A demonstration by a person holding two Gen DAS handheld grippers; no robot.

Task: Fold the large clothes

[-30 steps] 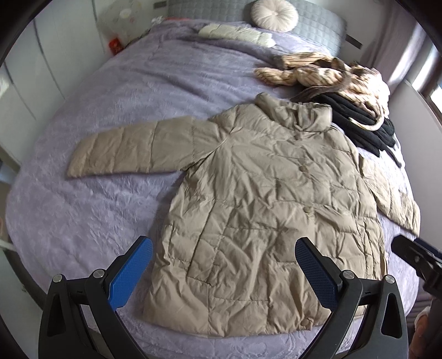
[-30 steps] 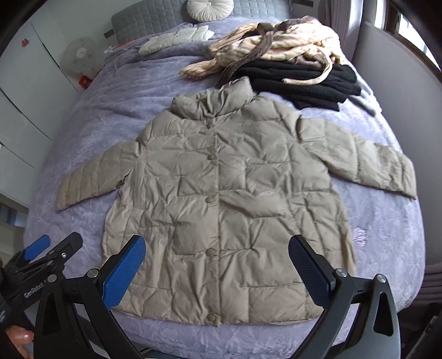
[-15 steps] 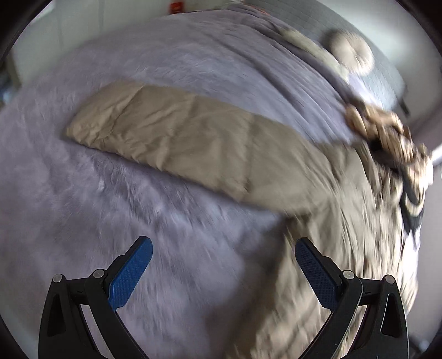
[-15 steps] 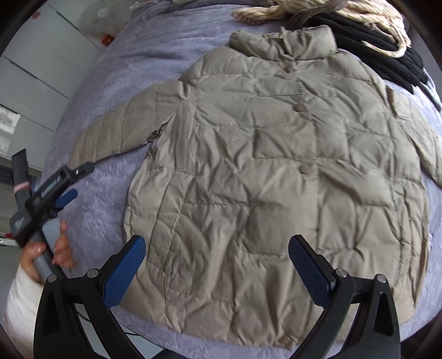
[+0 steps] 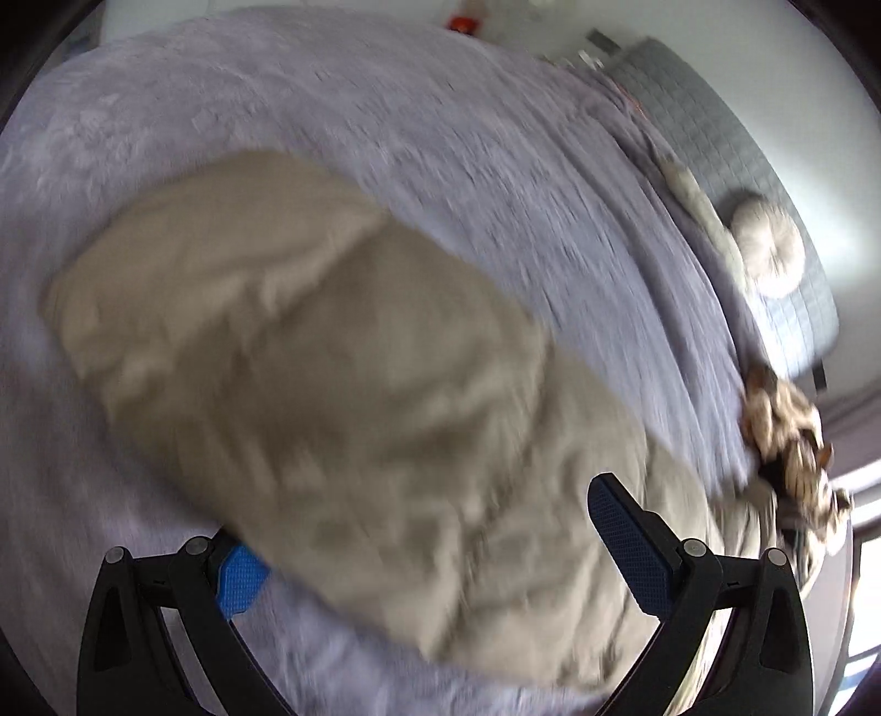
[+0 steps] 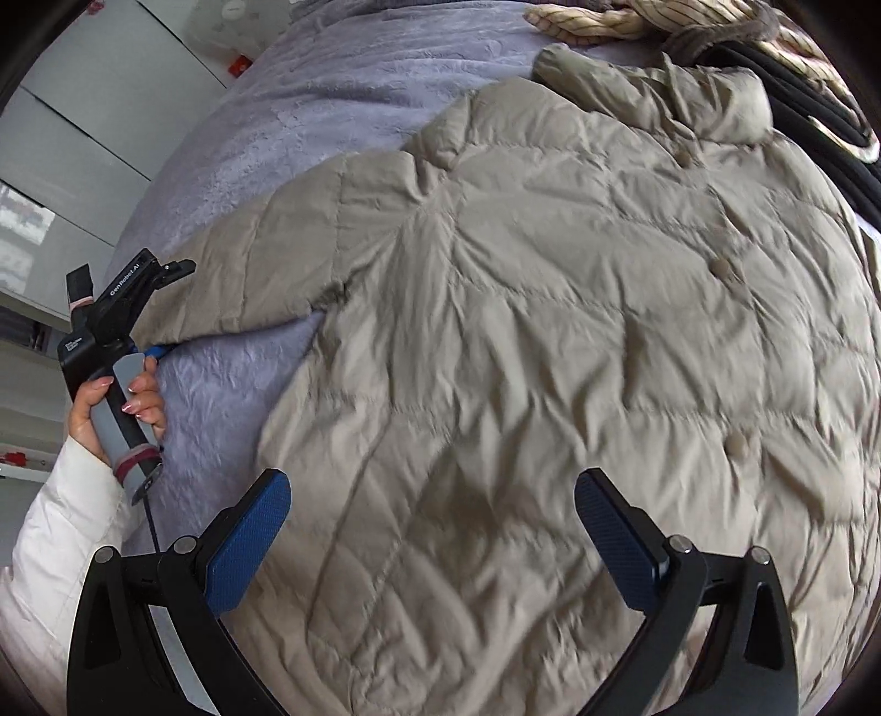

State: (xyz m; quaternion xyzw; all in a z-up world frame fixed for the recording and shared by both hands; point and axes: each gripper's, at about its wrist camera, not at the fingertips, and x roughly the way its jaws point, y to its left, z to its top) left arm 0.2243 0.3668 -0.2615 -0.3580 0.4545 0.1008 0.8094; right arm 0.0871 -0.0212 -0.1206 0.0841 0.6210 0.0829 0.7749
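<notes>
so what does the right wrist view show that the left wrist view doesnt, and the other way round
Only the right wrist view: the coat's buttoned front and collar, black clothes, the person's hand holding the left hand-held gripper at the sleeve end.

Only the left wrist view: the grey headboard, a round cushion, and the sleeve close up, blurred.

Both: the beige puffer coat, purple bedspread, striped garment, and open blue-padded jaws.
</notes>
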